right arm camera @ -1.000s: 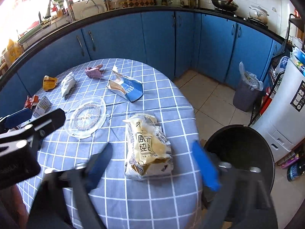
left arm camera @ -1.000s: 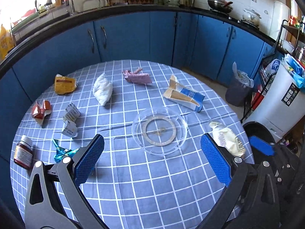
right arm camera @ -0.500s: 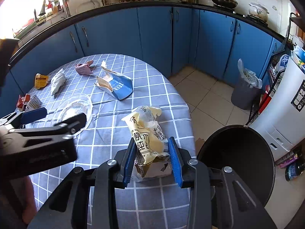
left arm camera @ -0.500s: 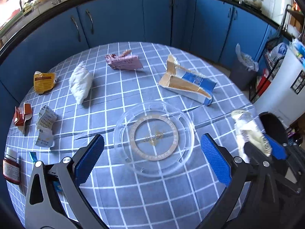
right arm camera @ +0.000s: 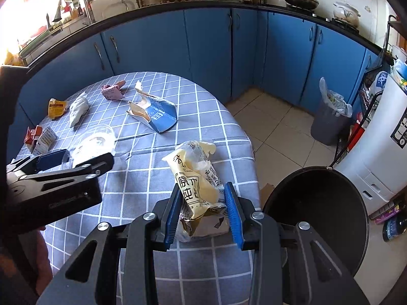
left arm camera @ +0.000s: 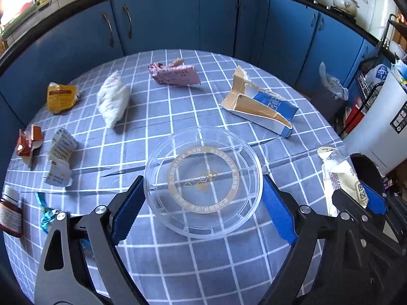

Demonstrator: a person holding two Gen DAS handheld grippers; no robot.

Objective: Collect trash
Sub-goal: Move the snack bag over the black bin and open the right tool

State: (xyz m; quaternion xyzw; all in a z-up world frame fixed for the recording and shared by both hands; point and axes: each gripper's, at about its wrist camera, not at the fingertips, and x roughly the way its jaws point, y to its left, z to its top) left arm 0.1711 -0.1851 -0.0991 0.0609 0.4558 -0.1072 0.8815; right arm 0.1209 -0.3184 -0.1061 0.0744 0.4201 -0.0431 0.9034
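Since a second ago, our left gripper [left arm camera: 203, 211] has dropped toward the clear plastic lid [left arm camera: 203, 180], and our right gripper [right arm camera: 203, 211] has clamped onto the yellow wrapper [right arm camera: 195, 178].

Left wrist view: we see the blue pads closing around the lid at centre, one on each side, not yet pressing. A torn blue carton [left arm camera: 262, 109] lies at two o'clock, a pink packet [left arm camera: 175, 75] at twelve, a white bag [left arm camera: 113, 99] at ten on the checked tablecloth [left arm camera: 203, 254].

Right wrist view: we grip the wrapper narrowly at the table's edge; the black bin [right arm camera: 318, 216] sits at three o'clock.
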